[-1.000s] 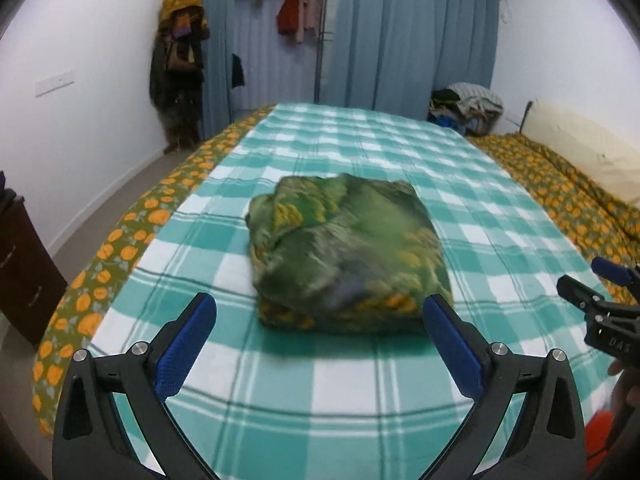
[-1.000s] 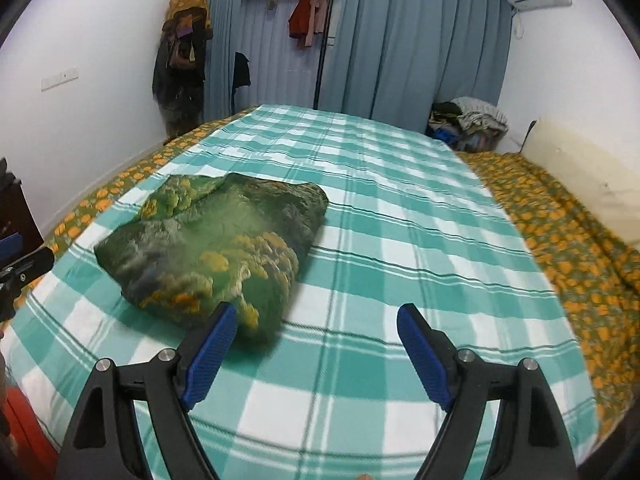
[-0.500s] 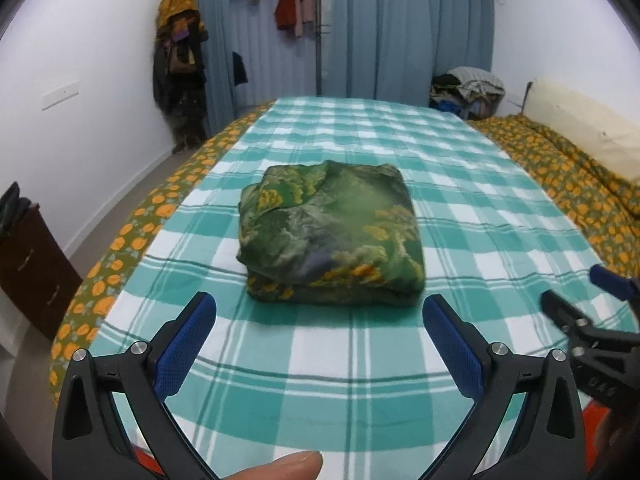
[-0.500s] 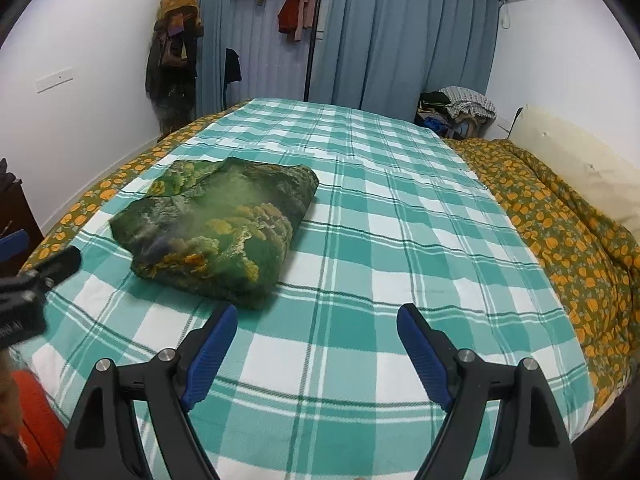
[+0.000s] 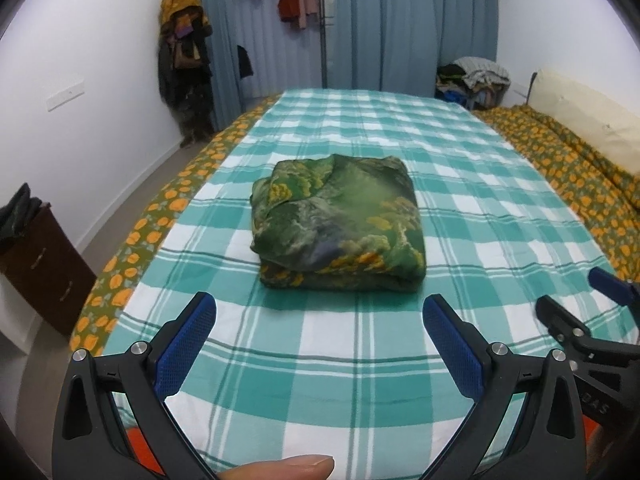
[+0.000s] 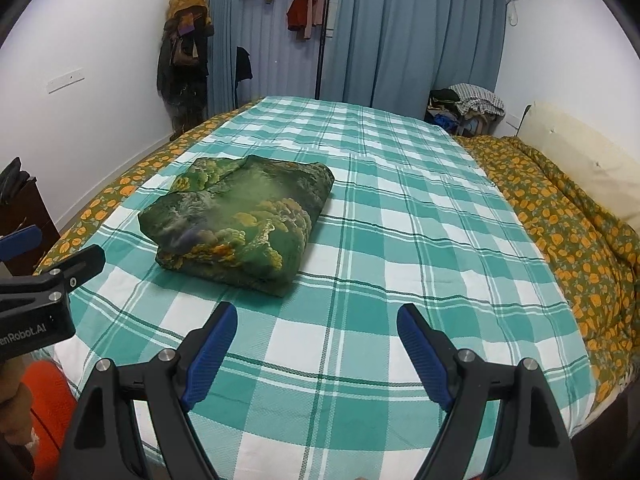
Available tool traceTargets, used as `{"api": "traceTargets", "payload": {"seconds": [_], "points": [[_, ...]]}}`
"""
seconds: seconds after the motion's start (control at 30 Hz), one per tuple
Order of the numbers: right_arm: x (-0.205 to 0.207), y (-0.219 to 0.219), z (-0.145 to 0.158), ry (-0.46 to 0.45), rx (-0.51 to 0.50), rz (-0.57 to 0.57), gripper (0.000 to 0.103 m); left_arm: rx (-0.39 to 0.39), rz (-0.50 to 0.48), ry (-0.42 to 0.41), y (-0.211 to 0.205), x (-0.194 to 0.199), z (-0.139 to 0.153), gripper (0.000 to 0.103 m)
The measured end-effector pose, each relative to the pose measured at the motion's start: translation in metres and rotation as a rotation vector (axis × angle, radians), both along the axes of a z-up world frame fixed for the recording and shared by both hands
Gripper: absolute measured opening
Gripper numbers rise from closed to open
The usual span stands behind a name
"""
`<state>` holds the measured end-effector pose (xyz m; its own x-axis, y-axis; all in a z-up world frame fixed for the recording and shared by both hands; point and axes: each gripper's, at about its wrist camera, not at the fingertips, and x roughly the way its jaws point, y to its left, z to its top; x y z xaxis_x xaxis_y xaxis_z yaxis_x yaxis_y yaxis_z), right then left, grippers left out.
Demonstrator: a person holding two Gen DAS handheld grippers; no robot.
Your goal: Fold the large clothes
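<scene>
Both pairs of jaws stand wide apart and hold nothing: your left gripper (image 5: 320,344) and your right gripper (image 6: 318,354) hang over the near end of the bed (image 5: 360,128), clear of the cloth

Take in the bed first, since it is your work surface. Its green and white checked blanket (image 5: 360,360) lies flat with plenty of bare room on every side of the bundle, and the orange-flowered quilt (image 6: 560,216) runs along the far right edge, well apart from anything you need

Next, the folded garment (image 5: 340,224). It sits near the middle of the blanket's width, towards your end, as a thick squarish packet with several layers stacked. From the right wrist view (image 6: 240,224) it lies ahead and to the left of that gripper. To my eye the folding looks done or nearly so, and what remains is a check and a tidy

So look at the smaller faults. The far left corner bulges where a flap curls over the top, and the near edge shows loose layers. If you correct these, press or nudge with an open finger rather than pinching, because a pinch through so many soft layers would likely drag the stack askew. Work one side at a time and keep the other gripper off the pile

Your thumb tip (image 5: 280,466) shows at the bottom of the left view; keep it out from under the fingers
</scene>
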<state>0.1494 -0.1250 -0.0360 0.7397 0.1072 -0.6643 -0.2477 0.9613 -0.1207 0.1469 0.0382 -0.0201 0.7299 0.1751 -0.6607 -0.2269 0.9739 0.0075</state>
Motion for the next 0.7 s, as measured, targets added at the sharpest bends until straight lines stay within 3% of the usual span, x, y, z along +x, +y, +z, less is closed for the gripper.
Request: {"api": "traceTargets", "payload": {"seconds": [0.7], "points": [[-0.007,0.010,0.001,0.007,-0.002,0.017,0.084,-0.020,0.034,0.002,0.012,-0.008,-0.006,0.103]]}}
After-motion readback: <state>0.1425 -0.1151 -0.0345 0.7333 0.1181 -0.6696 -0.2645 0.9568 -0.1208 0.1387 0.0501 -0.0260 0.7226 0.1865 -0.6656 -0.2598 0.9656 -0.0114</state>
